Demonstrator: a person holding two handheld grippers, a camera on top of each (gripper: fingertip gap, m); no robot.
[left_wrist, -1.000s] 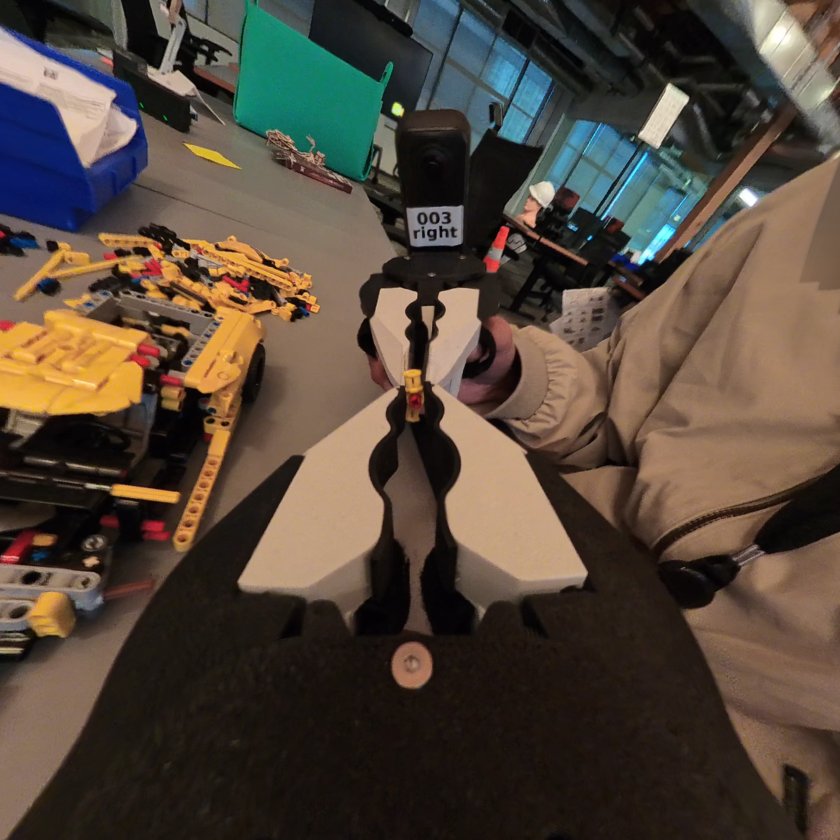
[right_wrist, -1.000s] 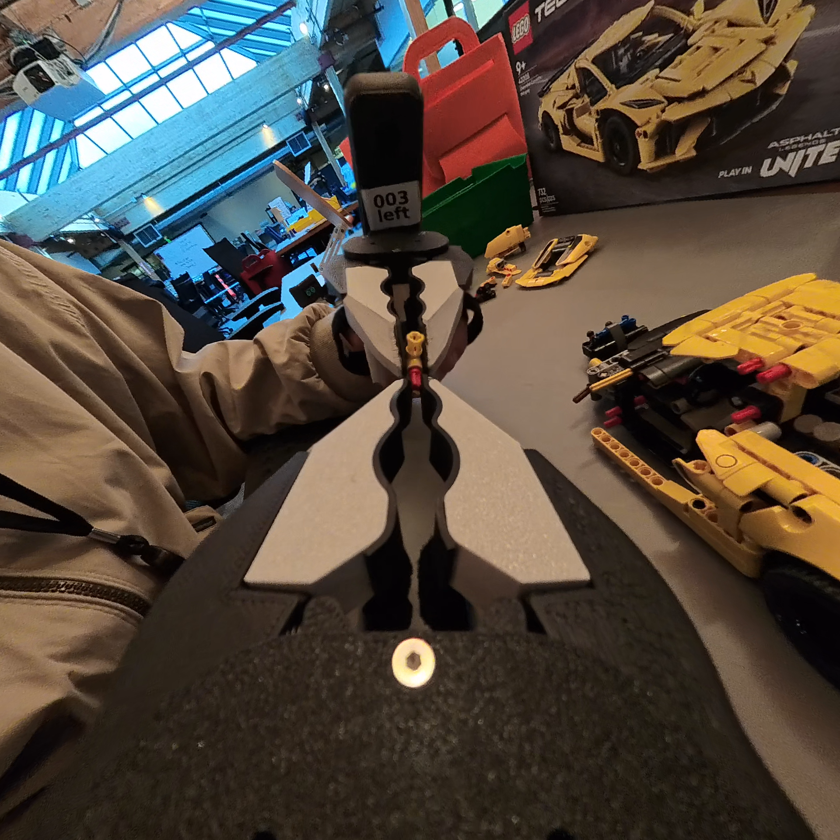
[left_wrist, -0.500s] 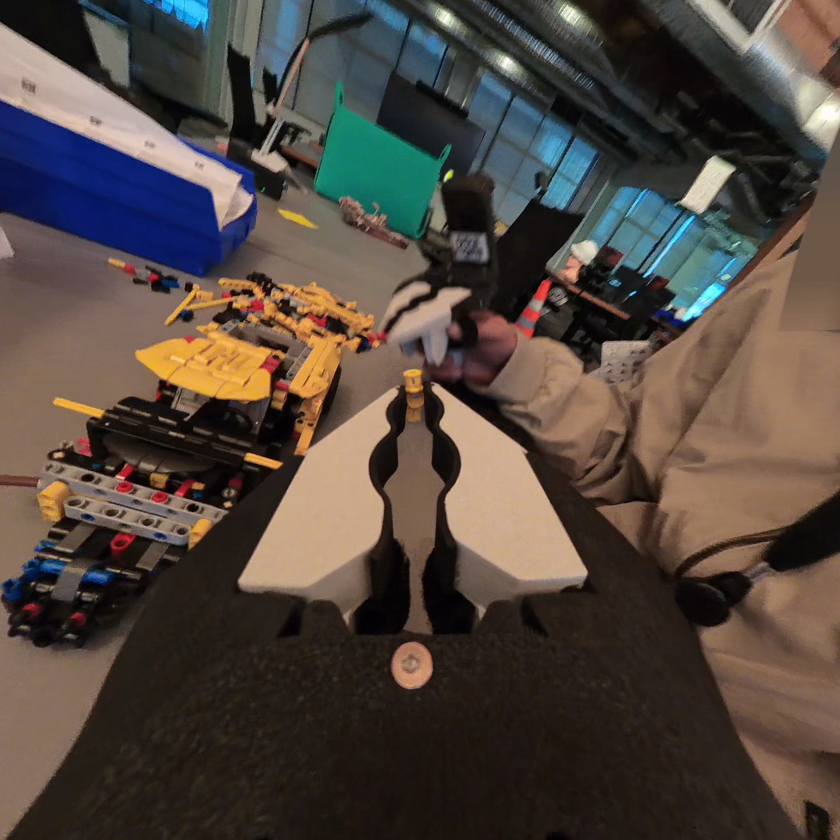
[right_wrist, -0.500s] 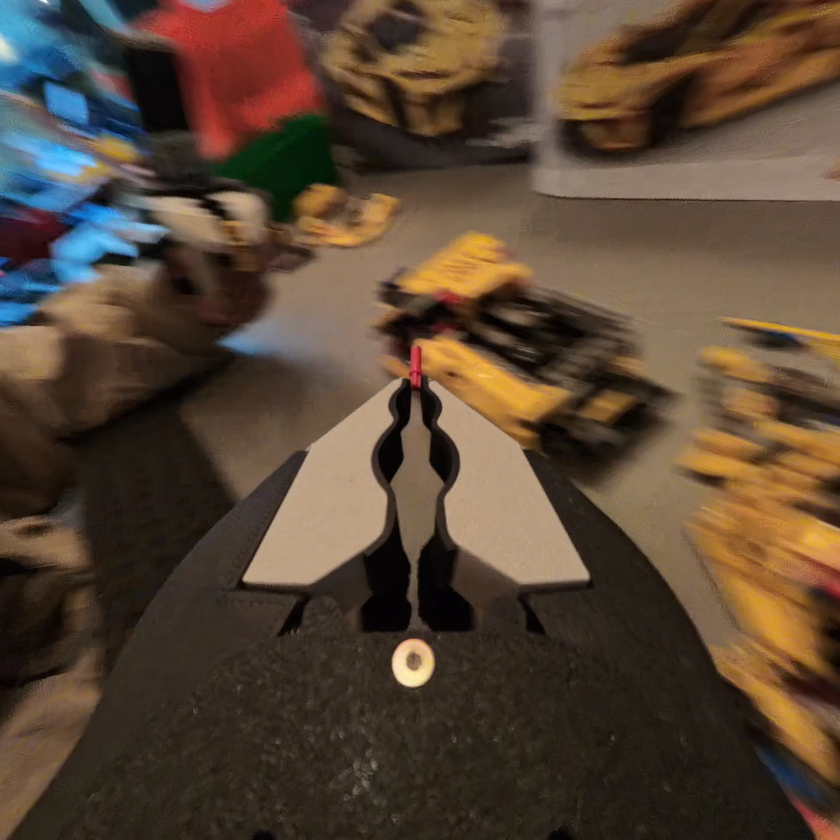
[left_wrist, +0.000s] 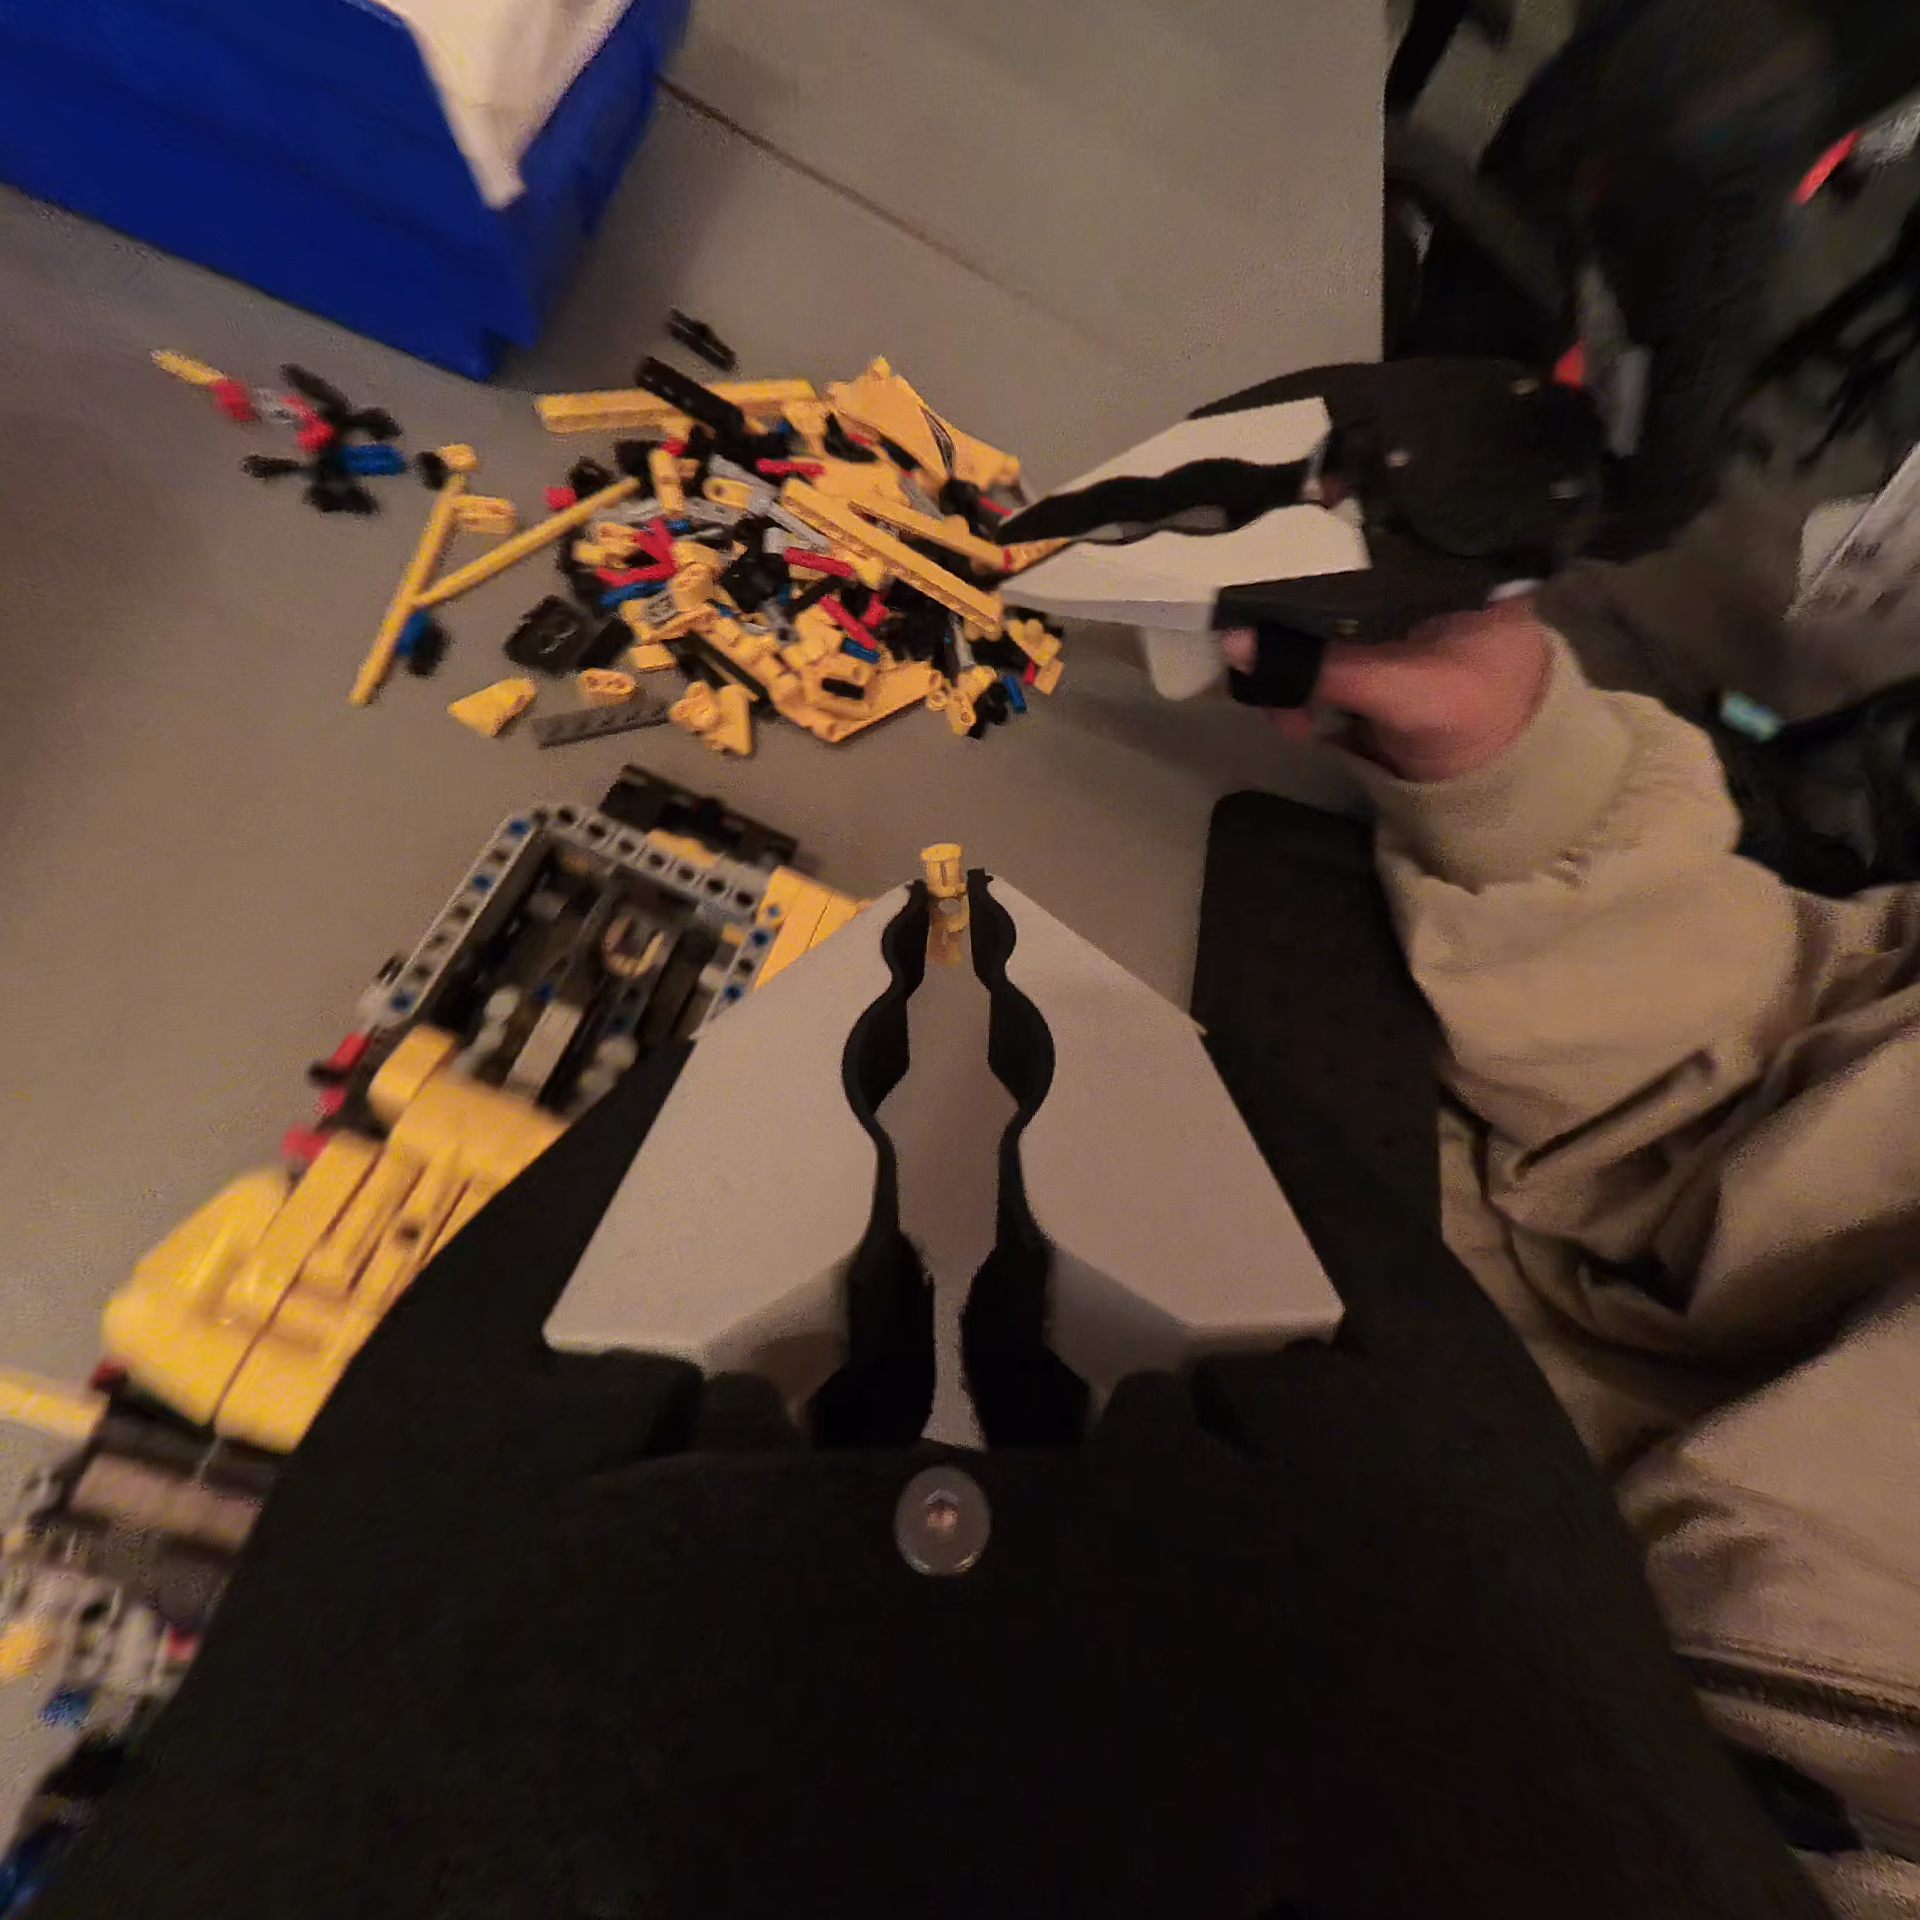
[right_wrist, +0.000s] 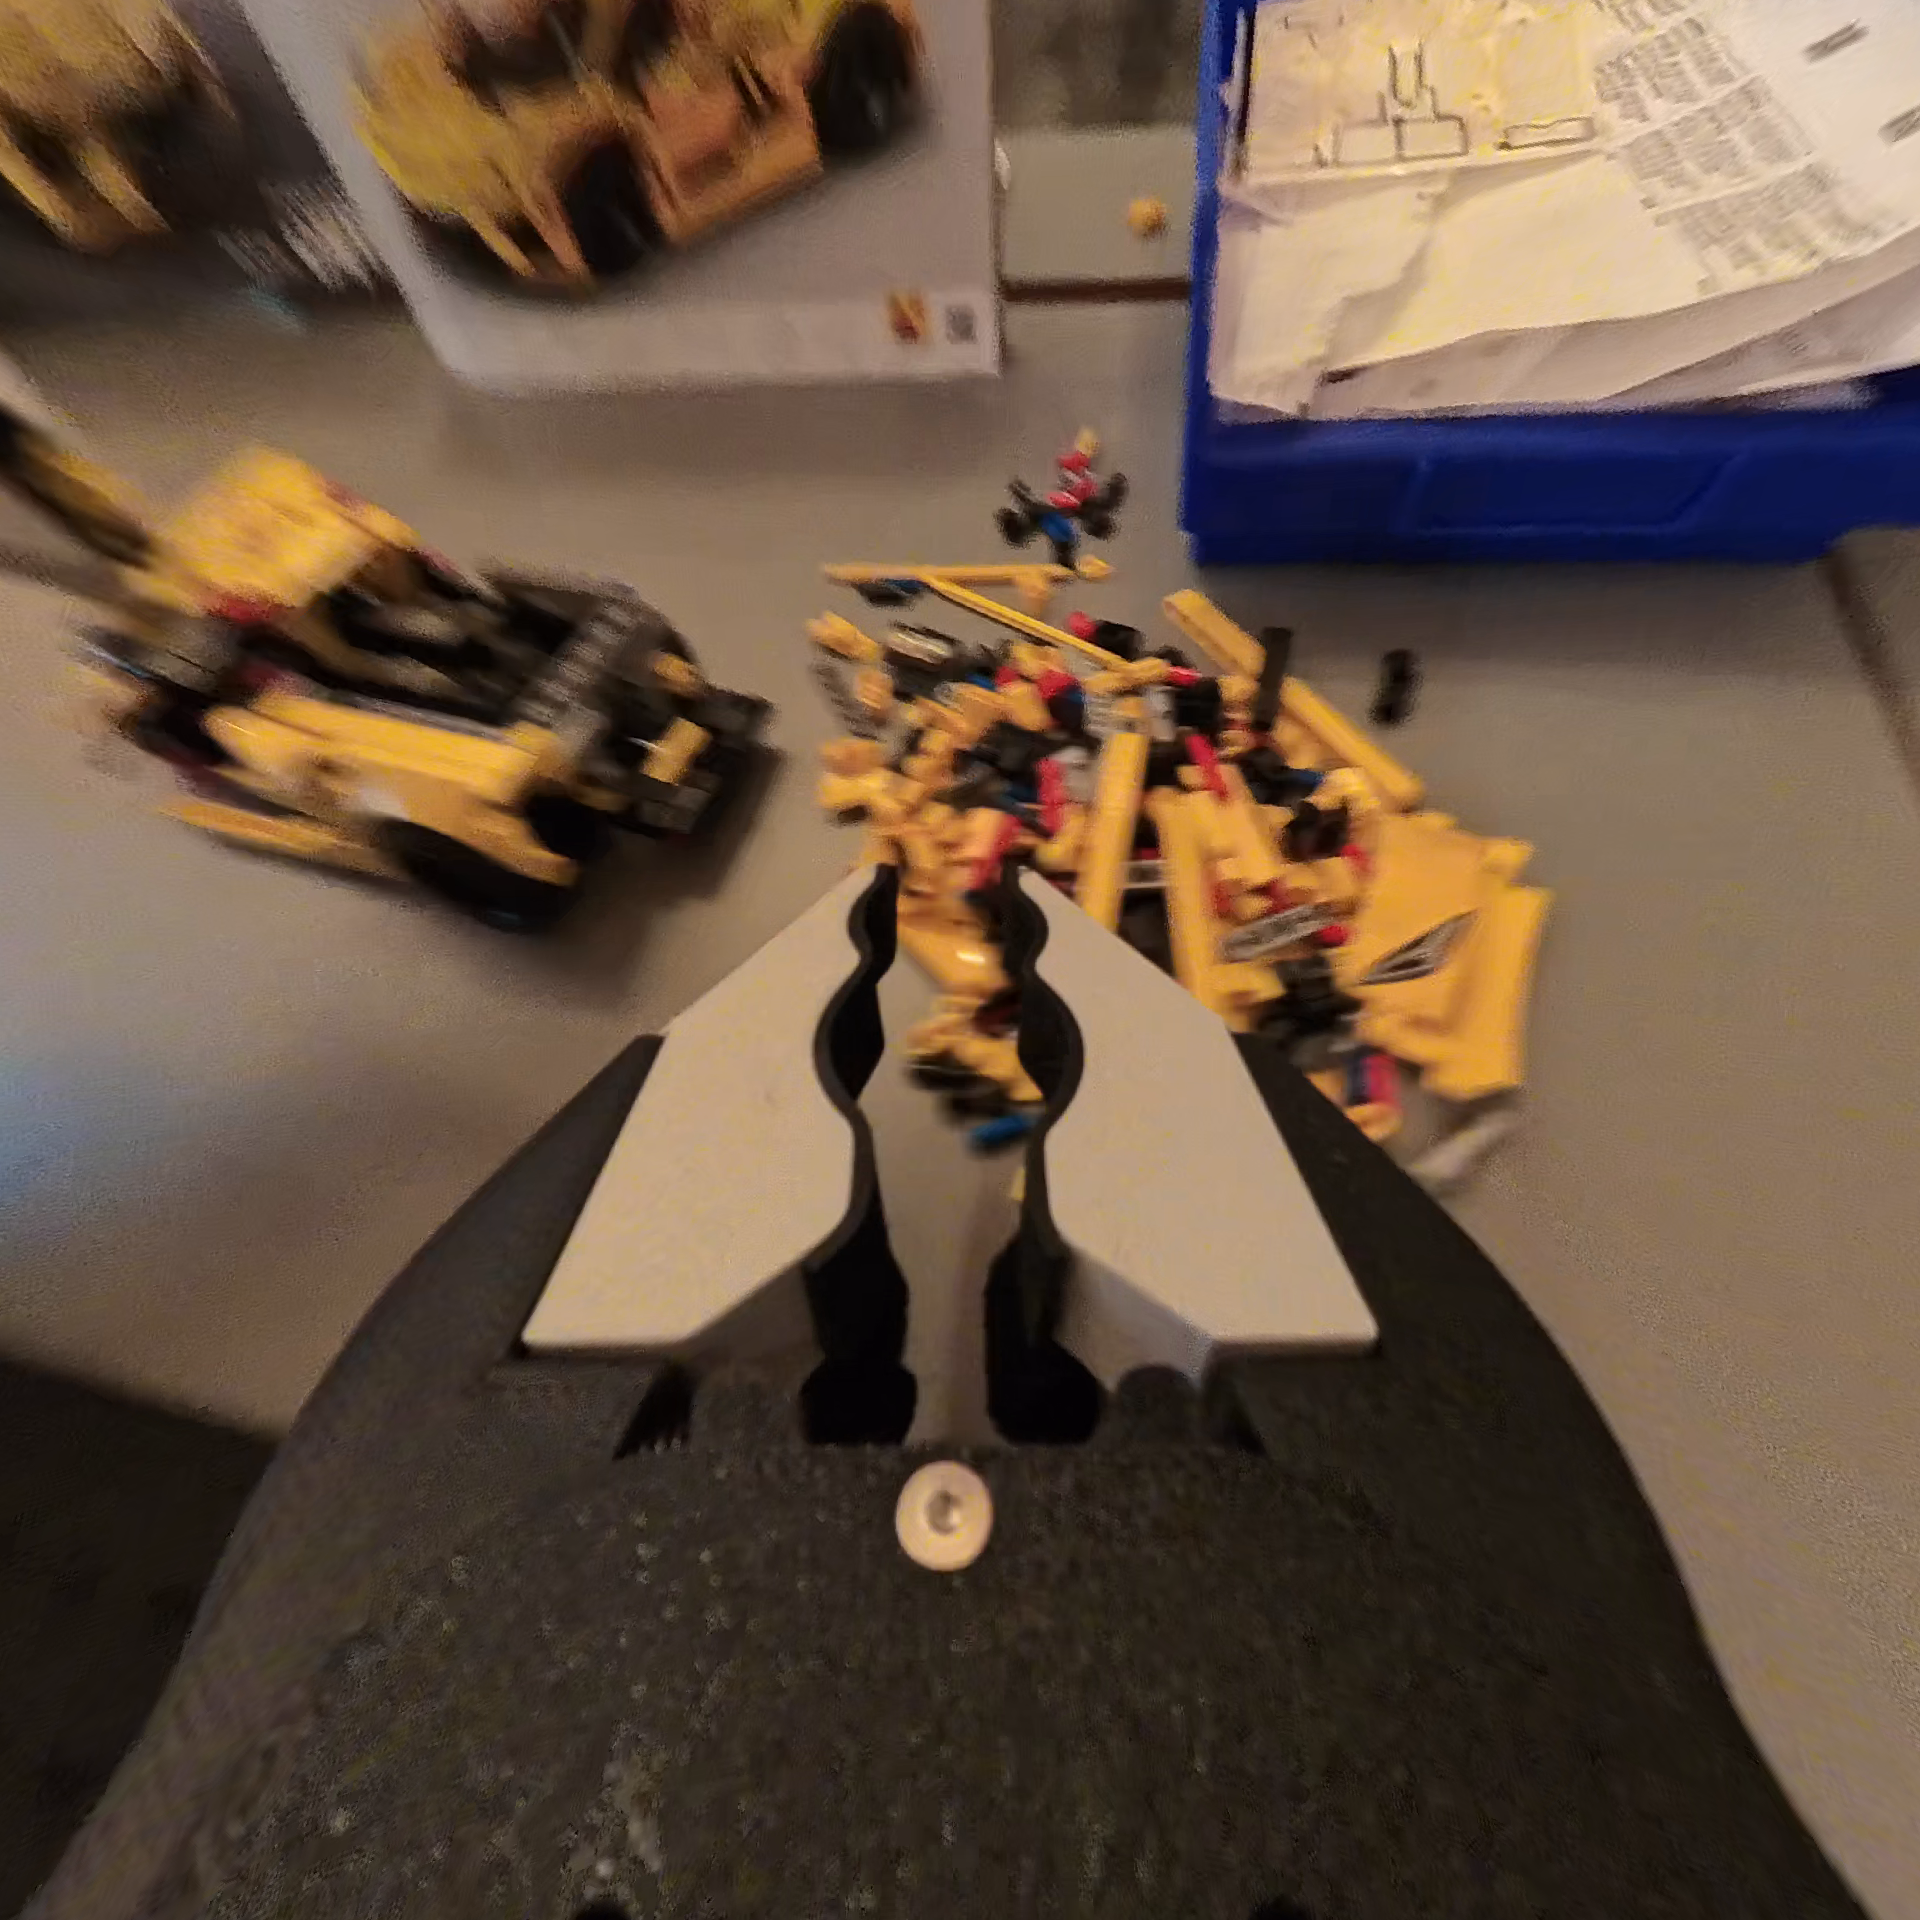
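L gripper (left_wrist: 943, 899) pinched nearly shut on small yellow peg (left_wrist: 943, 891), held at very tips only, peg's head poking out past them, above grey table (left_wrist: 208, 831) near half-built yellow car (left_wrist: 499, 1039). R gripper (right_wrist: 945, 883) parted a little, nothing seen between fingers; red bits behind the gap look like part of loose pile (right_wrist: 1143, 810), though blur leaves that unsure. Tips hovering at or just over pile's near edge; contact not clear. Same gripper (left_wrist: 1013, 566) seen in left wrist view reaching in at pile's (left_wrist: 769, 582) right edge. Blue bin (right_wrist: 1538, 488) w/ papers beyond, printed box (right_wrist: 727, 312) farther back. Risks, as judgement: shallow tip grip on peg, so could twist or pop out if bumped or squeezed unevenly; parts tangled and overlapping, so closing there might catch 2 pcs or scatter neighbours off the table edge.
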